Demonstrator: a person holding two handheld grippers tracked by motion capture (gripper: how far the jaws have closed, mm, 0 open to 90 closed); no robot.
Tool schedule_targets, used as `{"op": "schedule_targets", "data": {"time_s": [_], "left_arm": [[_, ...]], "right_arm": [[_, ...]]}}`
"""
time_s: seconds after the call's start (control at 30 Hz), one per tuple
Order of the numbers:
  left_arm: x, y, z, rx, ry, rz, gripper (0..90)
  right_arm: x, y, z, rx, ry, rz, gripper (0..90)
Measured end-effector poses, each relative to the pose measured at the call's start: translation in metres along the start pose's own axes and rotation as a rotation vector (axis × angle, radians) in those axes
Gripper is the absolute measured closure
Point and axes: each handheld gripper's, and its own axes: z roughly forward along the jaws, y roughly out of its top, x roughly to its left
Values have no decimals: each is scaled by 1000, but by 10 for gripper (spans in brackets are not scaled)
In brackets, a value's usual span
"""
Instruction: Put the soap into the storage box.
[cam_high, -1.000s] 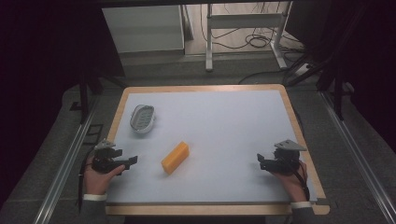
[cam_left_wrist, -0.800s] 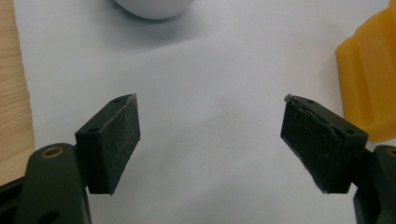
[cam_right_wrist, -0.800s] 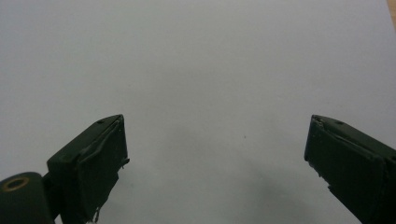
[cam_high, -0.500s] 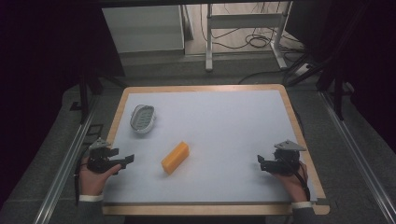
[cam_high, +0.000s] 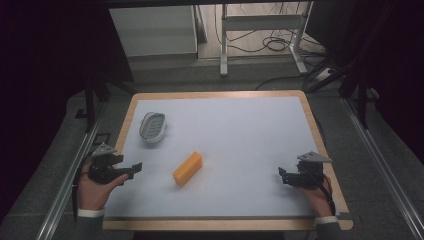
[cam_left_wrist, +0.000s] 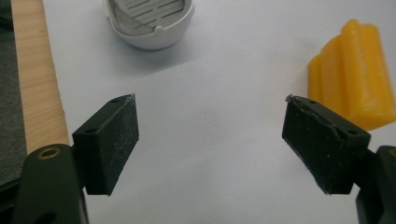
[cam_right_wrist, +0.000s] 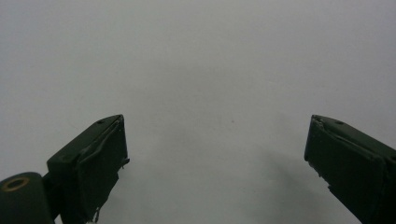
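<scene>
A yellow ridged block lies near the middle of the white table top; the left gripper view has it at the upper right. A small white oval dish with a slotted insert sits at the back left, and its rim crosses the top of the left gripper view. My left gripper rests at the front left edge, open and empty, aimed toward the block; its midpoint is. My right gripper is at the front right, open over bare table, midpoint.
A wooden frame borders the table top. Metal rails run along both sides. Behind the table stand a white cabinet and a metal stand with cables on the floor.
My left gripper has drifted slightly left and toward the front edge. The right gripper, the block and the dish have stayed where they were.
</scene>
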Motion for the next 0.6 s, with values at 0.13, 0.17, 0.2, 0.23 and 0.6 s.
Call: {"op": "schedule_targets", "data": {"time_s": [0.13,0.17,0.2,0.23,0.6], "left_arm": [[-7,7,-7,1,-22,15,189],[-10,11,-9,4,-31,26,189],[-13,15,-11,10,-33,41,189],[-13,15,-11,10,-33,41,189],[-32,37,-7,66,-59,114,206]], "right_arm": [[2,2,-3,-11,0,-3,59],[3,3,-3,-13,1,-4,59],[4,4,-3,-15,1,-10,59],[5,4,-3,-13,1,-11,59],[4,3,-8,-21,-22,1,60]]}}
